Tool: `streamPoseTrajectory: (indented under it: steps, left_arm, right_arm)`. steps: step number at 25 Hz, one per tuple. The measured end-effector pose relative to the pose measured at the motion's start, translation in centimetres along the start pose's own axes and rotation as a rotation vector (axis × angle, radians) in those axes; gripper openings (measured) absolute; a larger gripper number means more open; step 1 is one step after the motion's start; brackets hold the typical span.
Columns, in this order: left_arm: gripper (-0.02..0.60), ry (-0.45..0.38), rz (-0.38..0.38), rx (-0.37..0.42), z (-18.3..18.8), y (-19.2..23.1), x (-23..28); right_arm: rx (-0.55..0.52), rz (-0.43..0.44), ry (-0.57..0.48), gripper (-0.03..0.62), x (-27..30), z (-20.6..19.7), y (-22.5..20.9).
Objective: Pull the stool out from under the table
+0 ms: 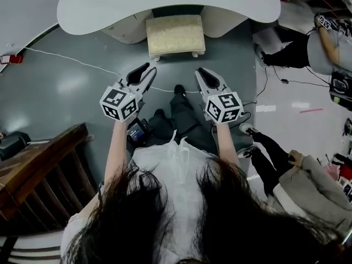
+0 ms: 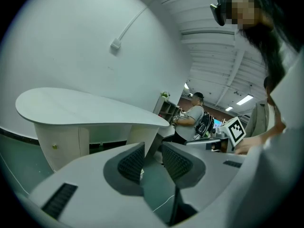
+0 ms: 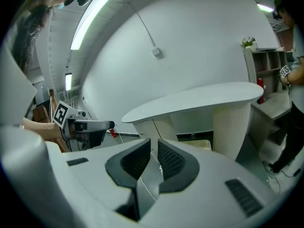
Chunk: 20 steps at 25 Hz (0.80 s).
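I hold my left gripper [image 1: 147, 70] and right gripper [image 1: 202, 72] side by side in the air, both shut with nothing in them. The stool [image 1: 175, 34] sits on the floor [image 1: 66, 87] just ahead of them, its far end tucked under the white table [image 1: 165, 4].

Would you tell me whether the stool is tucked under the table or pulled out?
Partly tucked: the stool has its back edge beneath the table top, most of its cushion showing.

The grey floor [image 1: 66, 87] is bearing the white surface [image 1: 165, 1], a stool [image 1: 175, 36] standing partly beneath it. A white cable [image 1: 71, 60] is trailing over the floor.
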<state>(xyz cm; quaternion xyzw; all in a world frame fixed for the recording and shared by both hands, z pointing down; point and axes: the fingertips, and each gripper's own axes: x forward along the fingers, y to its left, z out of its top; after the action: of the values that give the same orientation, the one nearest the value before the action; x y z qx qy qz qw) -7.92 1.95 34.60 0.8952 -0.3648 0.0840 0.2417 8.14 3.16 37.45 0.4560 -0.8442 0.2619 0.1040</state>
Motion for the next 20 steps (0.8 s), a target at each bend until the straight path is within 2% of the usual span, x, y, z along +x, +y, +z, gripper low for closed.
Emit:
streamPoseTrajectory:
  steps: [9,16,20]
  left_arm:
    - [0.123,0.028,0.088,-0.086,-3.8,7.4,5.9]
    - [0.123,0.125,0.116,-0.103,-9.8,12.0,10.8]
    - [0.123,0.175,0.126,-0.159,-13.9,15.2,12.9]
  right_arm:
    - [0.023,0.011,0.094,0.058,5.8,-3.9,-6.9]
    - [0.055,0.0,0.159,0.058,10.3,-8.9,-13.8]
    - [0.107,0.019,0.196,0.058,13.2,-12.3,-17.8]
